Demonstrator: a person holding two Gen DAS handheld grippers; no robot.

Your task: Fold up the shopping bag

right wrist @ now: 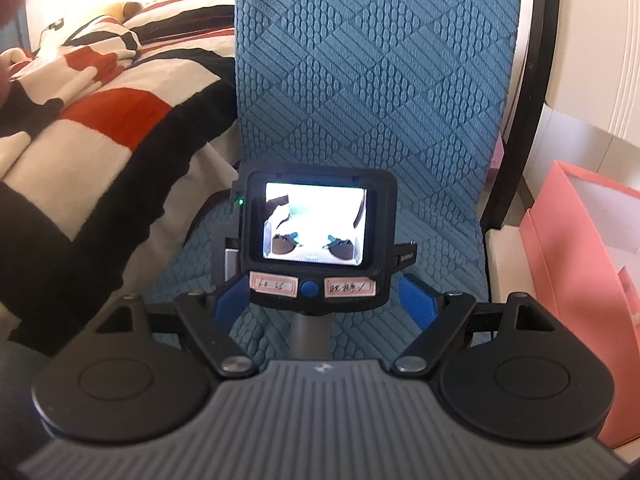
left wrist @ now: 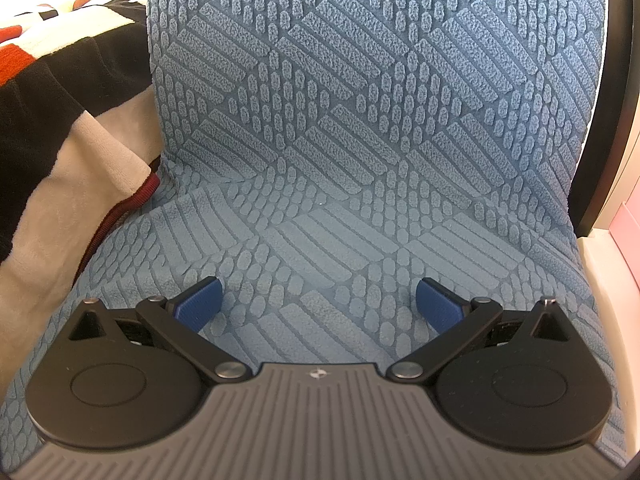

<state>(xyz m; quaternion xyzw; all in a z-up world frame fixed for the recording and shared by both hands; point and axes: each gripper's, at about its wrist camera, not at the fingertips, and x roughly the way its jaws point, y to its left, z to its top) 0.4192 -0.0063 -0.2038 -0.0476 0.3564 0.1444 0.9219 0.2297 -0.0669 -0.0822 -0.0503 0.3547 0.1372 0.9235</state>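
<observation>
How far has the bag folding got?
Nothing looks done. No shopping bag shows in either view, only a chair in a blue textured cover beside a striped blanket. The left gripper and right gripper are both open and hold nothing. The whole fold is still left.

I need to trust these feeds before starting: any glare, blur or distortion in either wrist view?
Left wrist view: sharp and evenly lit on the blue textured chair cover, with fisheye bending at the edges and a washed-out top-left corner. Right wrist view: window glare blows out the upper left, the small camera screen is overexposed, and the striped fleece blanket looks soft.
</observation>
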